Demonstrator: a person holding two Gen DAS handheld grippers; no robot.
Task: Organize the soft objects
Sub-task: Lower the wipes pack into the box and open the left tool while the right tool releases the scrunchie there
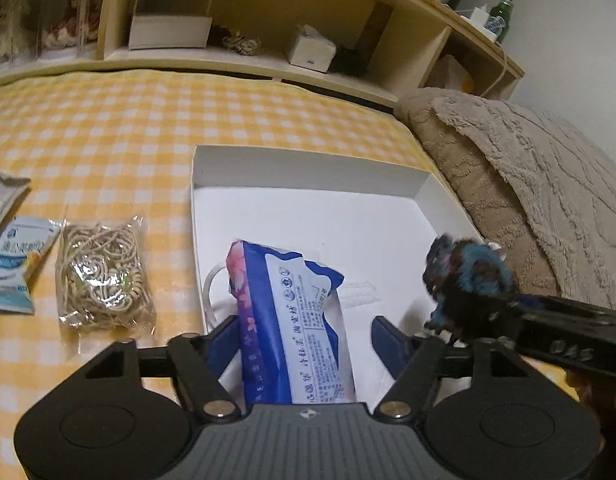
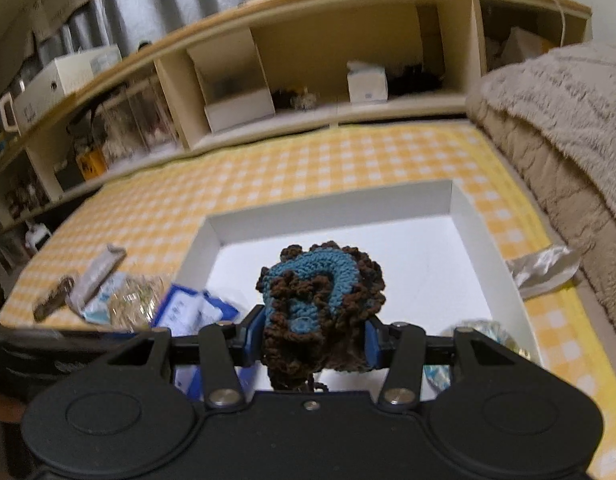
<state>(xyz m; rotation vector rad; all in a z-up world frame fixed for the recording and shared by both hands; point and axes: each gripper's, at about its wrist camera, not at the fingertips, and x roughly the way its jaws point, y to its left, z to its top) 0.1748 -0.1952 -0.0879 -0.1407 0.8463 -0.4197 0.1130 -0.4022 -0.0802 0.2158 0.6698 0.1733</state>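
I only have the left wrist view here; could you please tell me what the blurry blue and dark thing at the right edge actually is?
Observer: It is a crocheted blue and brown piece, clamped between the jaws of the right gripper.
Operator: Thank you. Is it already in the white box?
Observer: No, it is held above the white box, over its bare floor.
Operator: Is anything lying to the right of the box?
Observer: Yes, a crumpled clear wrapper lies on the yellow checked cloth, between the box and the beige blanket.
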